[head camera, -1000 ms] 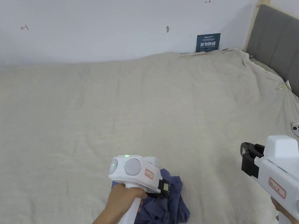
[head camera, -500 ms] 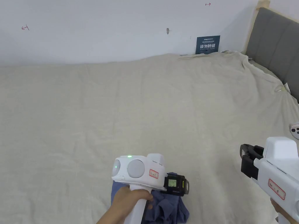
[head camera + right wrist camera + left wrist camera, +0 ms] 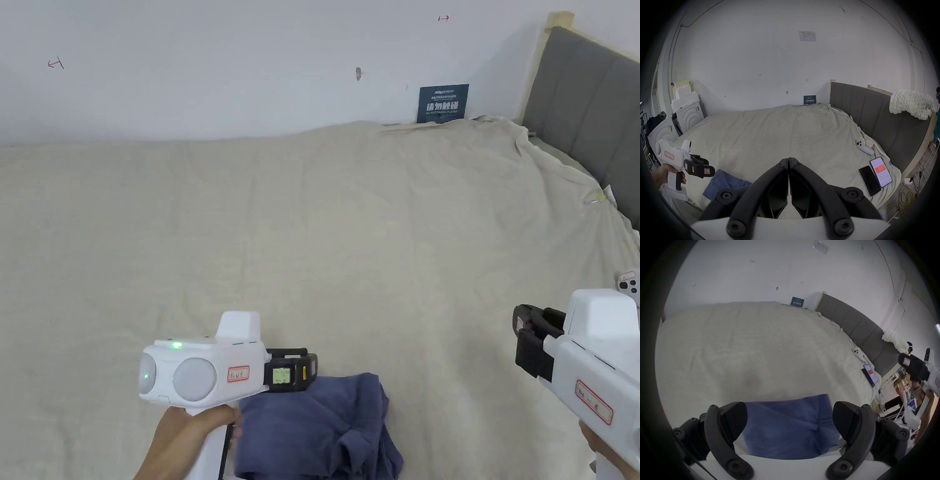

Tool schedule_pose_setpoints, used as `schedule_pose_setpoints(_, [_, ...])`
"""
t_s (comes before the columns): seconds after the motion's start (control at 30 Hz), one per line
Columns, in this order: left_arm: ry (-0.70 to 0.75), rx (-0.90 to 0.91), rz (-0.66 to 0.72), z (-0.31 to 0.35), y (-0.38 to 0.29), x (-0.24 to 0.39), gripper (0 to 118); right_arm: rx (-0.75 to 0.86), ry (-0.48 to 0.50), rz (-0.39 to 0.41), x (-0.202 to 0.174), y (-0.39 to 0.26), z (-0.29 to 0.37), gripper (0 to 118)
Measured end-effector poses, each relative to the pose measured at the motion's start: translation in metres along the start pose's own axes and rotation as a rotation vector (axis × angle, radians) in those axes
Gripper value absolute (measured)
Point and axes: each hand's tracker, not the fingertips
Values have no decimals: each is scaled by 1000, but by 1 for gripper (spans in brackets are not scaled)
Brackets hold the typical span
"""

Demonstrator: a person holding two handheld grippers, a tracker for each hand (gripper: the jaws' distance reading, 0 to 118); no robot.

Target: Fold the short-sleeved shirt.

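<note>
The blue short-sleeved shirt [image 3: 319, 428] is seen bunched in a loose heap at the near edge of the bed [image 3: 312, 237], close to the person. The left gripper [image 3: 789, 417] is held just above and beside the heap's near-left part; in the left gripper view its jaws are spread wide, with blue cloth seen between them but pressed by neither. The left hand [image 3: 187, 431] is wrapped round the gripper's handle. Off to the right, well apart from the shirt, the right gripper [image 3: 788, 162] is held over bare sheet, its jaws closed together on nothing.

The task is judged to be at its very start: the shirt has not yet been spread flat, and no fold can be made out. Several slips can be foreseen. If the heap is pinched blindly, more than one layer may be caught, so the shirt would lift as a lump and not open. If the jaws are brought too low, the beige sheet could be nipped with the cloth. A pull towards the person may drag the shirt off the near edge.

Farther off, two phones [image 3: 875, 177] and a white controller [image 3: 864, 147] lie by the grey headboard [image 3: 587, 106], which a wide spreading sweep could disturb.
</note>
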Motion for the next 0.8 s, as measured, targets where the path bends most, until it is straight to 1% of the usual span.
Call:
schedule_pose_setpoints(0.07, [42, 39, -29, -1, -11, -3, 75, -2, 2, -1, 0, 0, 0, 0])
schedule_pose_setpoints(0.1, [50, 58, -50, -3, -19, -3, 55, -3, 2, -1, 0, -1, 0, 0])
schedule_pose_setpoints(0.13, [57, 78, -56, -6, -26, -2, 33, -5, 1, -1, 0, -1, -1, 0])
schedule_pose_setpoints(0.17, [60, 79, -70, -9, -31, -1, 22, -5, 1, -1, 0, -1, 0, 0])
schedule_pose_setpoints(0.23, [62, 52, -76, -17, -38, 3, 5, -7, 0, -1, 1, -2, 0, 0])
schedule_pose_setpoints(0.27, [47, 30, -82, -22, -42, 6, 1, -8, -1, -2, 1, -3, 0, 0])
schedule_pose_setpoints(0.3, [39, 24, -88, -27, -47, 9, 0, -11, -2, -3, 2, -4, 0, 0])
schedule_pose_setpoints(0.53, [-20, -24, -124, -59, -74, 50, 0, -23, -15, -14, 10, -9, 0, 0])
schedule_pose_setpoints(0.67, [-19, -33, -150, -74, -80, 73, 0, -25, -27, -19, 17, -10, 2, 0])
schedule_pose_setpoints(0.73, [-38, -32, -150, -77, -79, 80, 0, -27, -33, -21, 20, -11, 2, 0])
schedule_pose_setpoints(0.8, [-90, -36, -144, -80, -80, 91, 0, -28, -39, -26, 22, -12, 2, 0])
